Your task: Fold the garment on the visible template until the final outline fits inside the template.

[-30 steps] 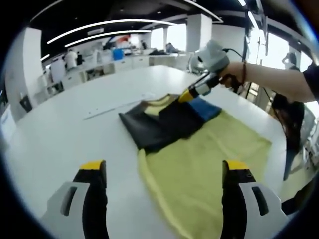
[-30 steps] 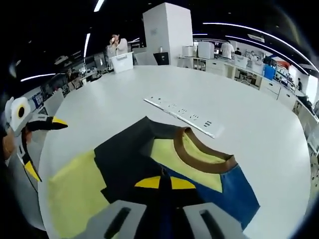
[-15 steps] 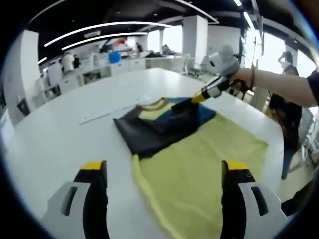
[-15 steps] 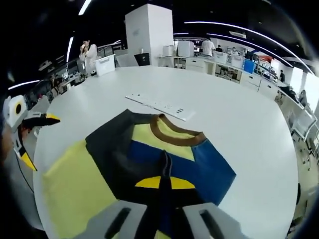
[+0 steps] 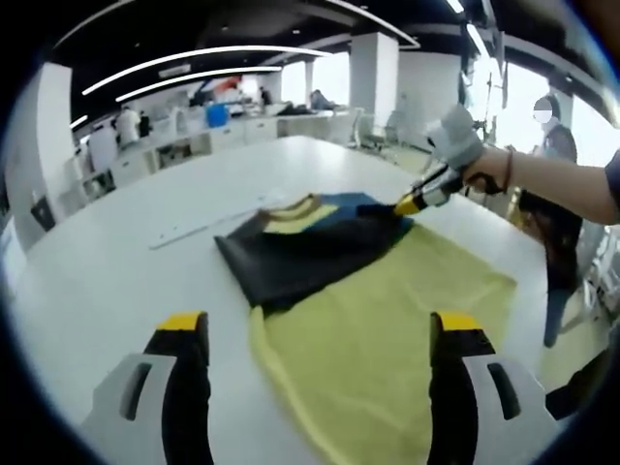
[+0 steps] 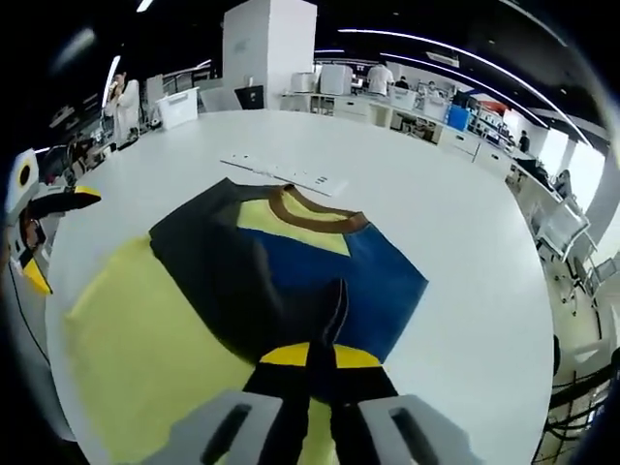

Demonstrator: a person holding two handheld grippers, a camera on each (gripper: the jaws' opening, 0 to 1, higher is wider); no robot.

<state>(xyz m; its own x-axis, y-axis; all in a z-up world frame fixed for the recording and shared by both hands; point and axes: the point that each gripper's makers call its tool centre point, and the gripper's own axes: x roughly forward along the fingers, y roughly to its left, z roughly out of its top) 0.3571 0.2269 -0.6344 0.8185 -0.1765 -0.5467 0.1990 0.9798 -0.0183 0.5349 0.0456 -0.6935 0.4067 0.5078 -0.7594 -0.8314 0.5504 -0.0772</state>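
Now, line by line:

Change: over the last second the right gripper has drawn the dark sleeve flap across the shirt, so that more of the blue panel lies bare and the collar sits farther from the jaws than before.
Meaning: the fold is under way but not laid down; I judge the outline is still too wide, since the yellow body spreads far past the folded part.
Right gripper: jaws pinched shut on a ridge of dark cloth, lifted slightly off the shirt; in the left gripper view it shows at the shirt's far edge, held by a person's hand.
Left gripper: jaws wide apart, holding nothing, hovering near the hem end of the yellow body.
Shirt position: flat on the white table, roughly mid-table, all of it in sight.
Heading: collar points away from the right gripper, toward a long pale strip lying on the table just beyond it.
Long axis: runs from collar to hem, slanting from upper left to lower right in the left gripper view.
Template: the yellow sheet may be the template and not the shirt's body; the fisheye blur leaves that unsure.
Next: laying the flap down and freeing it looks due.
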